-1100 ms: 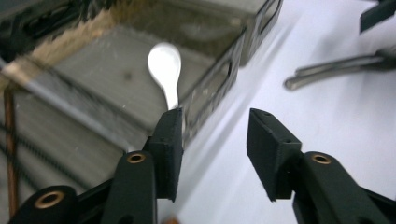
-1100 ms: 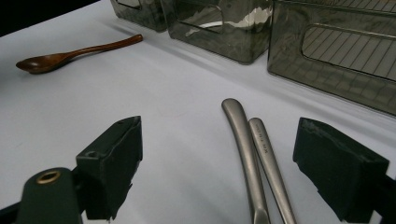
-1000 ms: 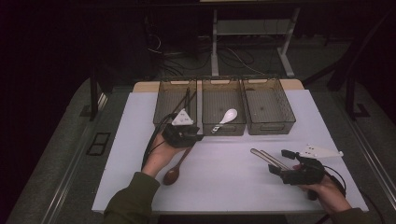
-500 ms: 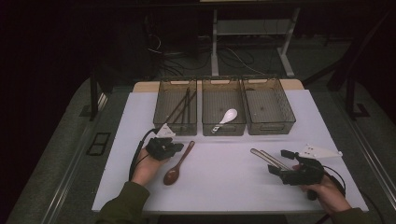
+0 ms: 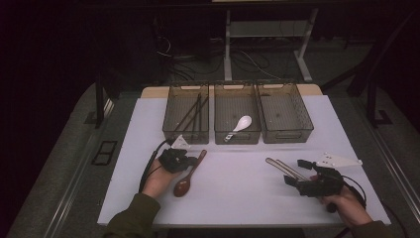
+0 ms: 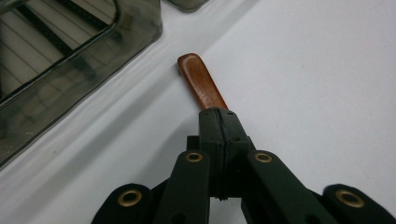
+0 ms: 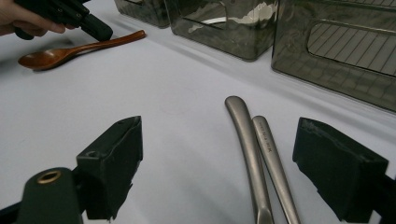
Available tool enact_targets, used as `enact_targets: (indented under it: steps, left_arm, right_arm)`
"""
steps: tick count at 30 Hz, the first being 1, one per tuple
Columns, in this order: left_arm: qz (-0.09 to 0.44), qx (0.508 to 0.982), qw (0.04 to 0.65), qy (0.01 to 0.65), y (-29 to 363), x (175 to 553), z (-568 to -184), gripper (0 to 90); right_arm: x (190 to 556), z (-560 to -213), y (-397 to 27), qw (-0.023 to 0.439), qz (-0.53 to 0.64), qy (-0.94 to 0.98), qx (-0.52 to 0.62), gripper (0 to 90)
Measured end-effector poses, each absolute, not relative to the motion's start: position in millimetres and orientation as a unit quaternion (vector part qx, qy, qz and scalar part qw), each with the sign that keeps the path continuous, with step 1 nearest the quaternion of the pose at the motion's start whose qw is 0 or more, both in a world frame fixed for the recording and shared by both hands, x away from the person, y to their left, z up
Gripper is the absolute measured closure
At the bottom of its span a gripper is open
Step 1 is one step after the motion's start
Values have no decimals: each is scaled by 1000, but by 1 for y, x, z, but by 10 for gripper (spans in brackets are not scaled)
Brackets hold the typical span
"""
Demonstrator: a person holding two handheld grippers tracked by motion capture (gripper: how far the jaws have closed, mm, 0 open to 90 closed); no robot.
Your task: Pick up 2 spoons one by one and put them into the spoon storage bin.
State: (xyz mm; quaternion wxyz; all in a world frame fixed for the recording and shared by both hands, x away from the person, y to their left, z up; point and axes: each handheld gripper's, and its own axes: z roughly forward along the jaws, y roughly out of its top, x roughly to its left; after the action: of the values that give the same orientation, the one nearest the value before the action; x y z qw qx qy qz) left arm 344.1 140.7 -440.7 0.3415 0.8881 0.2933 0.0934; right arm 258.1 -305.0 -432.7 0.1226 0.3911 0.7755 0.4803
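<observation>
Left gripper (image 6: 219, 119) clamped on wooden spoon (image 5: 188, 175) handle, spoon on worktop (image 5: 237, 188), right gripper (image 7: 219, 172) jaws apart (over two metal handles (image 7: 257, 149)).

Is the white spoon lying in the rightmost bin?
No, the white spoon lies in the middle bin, while the rightmost bin beside it holds no spoon.

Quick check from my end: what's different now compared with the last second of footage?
The left gripper came back from the bins and down to the table, and its jaws have just been closing; they are now shut on the wooden spoon by its handle. The spoon lies on the table as before. The right gripper stayed open beside the two metal handles; the white spoon stayed in the middle bin.
</observation>
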Motion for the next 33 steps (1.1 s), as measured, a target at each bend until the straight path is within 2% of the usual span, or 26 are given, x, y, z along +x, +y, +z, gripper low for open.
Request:
enact_targets:
  steps: [9, 23, 30, 31, 33]
  left_arm:
    - [71, 895, 347, 272, 126, 338, -443, 886]
    - [32, 915, 347, 201, 103, 327, -440, 887]
    - [36, 917, 348, 192, 101, 325, -438, 885]
    - [37, 914, 353, 195, 103, 325, -437, 881]
    - [41, 911, 360, 199, 106, 324, -433, 814]
  right_arm:
    - [258, -433, -304, 124, 477, 777, 391, 157]
    - [258, -433, -304, 125, 476, 778, 391, 156]
    - [258, -433, -304, 125, 477, 778, 391, 156]
    - [258, -433, -304, 124, 476, 778, 392, 157]
    - [258, -433, -304, 125, 476, 778, 391, 156]
